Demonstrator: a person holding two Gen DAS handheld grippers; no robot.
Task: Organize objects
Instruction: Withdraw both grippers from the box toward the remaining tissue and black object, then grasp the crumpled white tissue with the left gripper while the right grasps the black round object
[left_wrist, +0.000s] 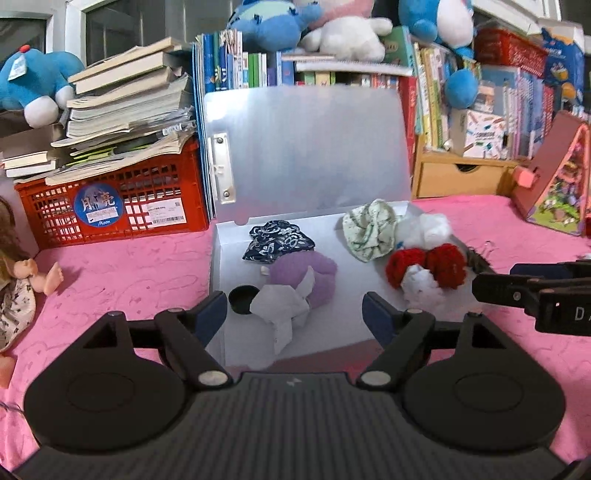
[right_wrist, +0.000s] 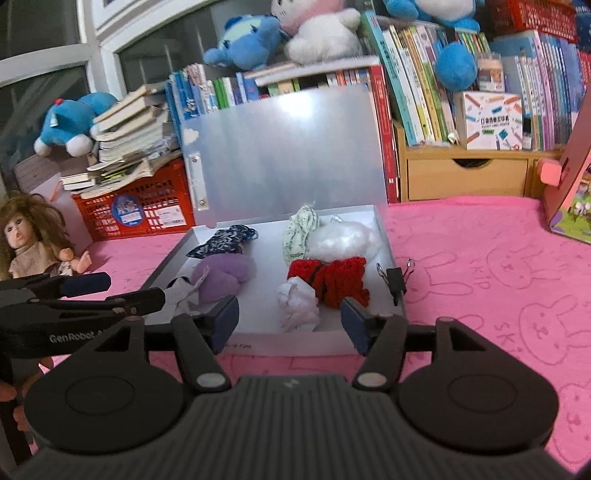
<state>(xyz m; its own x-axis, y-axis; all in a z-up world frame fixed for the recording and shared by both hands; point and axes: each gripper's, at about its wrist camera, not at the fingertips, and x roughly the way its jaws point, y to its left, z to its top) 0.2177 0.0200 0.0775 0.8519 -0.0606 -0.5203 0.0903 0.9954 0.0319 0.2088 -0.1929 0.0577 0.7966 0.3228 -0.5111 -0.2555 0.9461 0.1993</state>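
An open translucent file box (left_wrist: 332, 341) lies on the pink cloth, its lid (left_wrist: 314, 147) standing upright. Inside lie a navy floral scrunchie (left_wrist: 277, 240), a purple one (left_wrist: 314, 273), a crumpled white tissue (left_wrist: 284, 310), a green-white scrunchie (left_wrist: 369, 229), a white fluffy one (left_wrist: 424, 225), a red knitted one (left_wrist: 443, 262) and a black round cap (left_wrist: 242, 299). My left gripper (left_wrist: 294, 314) hovers open over the box's near edge with nothing pressed between its pads. My right gripper (right_wrist: 290, 321) is open above a second paper ball (right_wrist: 299, 302) without touching it.
A black binder clip (right_wrist: 397, 277) sits on the box's right rim. A red crate (left_wrist: 110, 206) stacked with books stands to the left, with a doll (left_wrist: 18, 280) beside it. A wooden drawer unit (left_wrist: 458, 177) and a pink toy house (left_wrist: 561, 177) stand at the right.
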